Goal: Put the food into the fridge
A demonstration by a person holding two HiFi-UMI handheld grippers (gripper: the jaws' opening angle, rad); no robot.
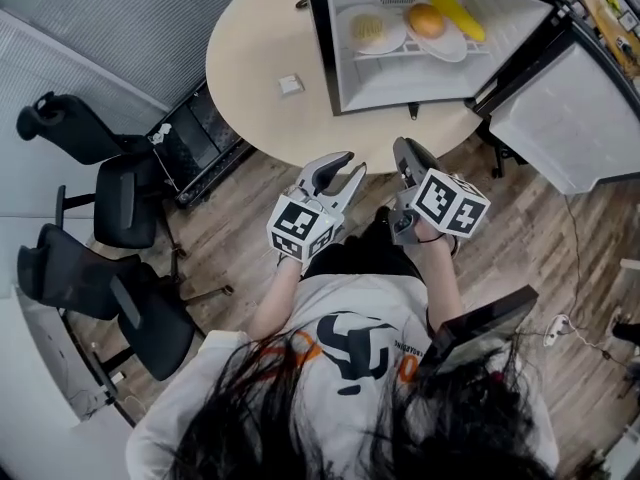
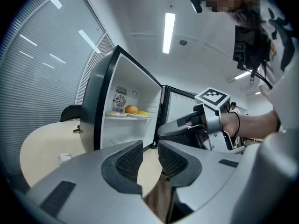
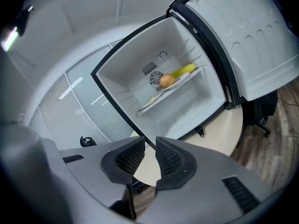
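Left tool (image 2: pixel 150 147): jaws at narrow gap, nothing between. Right tool (image 3: pixel 149 146): just beside it, jaws at narrow gap, empty. Ahead of both tools, on round tabletop (image 1: pixel 255 68): fridge (image 1: pixel 400 86), door open. On its shelf: plate of pale food (image 1: pixel 370 30), orange (image 1: pixel 427 20), yellow food (image 1: pixel 457 13).

A round, pale-topped table (image 1: pixel 250 68) stood at the far side of a floor (image 1: pixel 240 243) laid with grey-brown wood planks. On the left, well apart from the table, were two black office chairs on castors: the farther chair (image 1: pixel 118 203) and the nearer chair (image 1: pixel 75 273). Grey slatted blinds (image 1: pixel 110 18) covered the far-left wall. Overhead, the ceiling (image 2: pixel 140 17) was white, and a long strip light (image 2: pixel 168 31) was lit.
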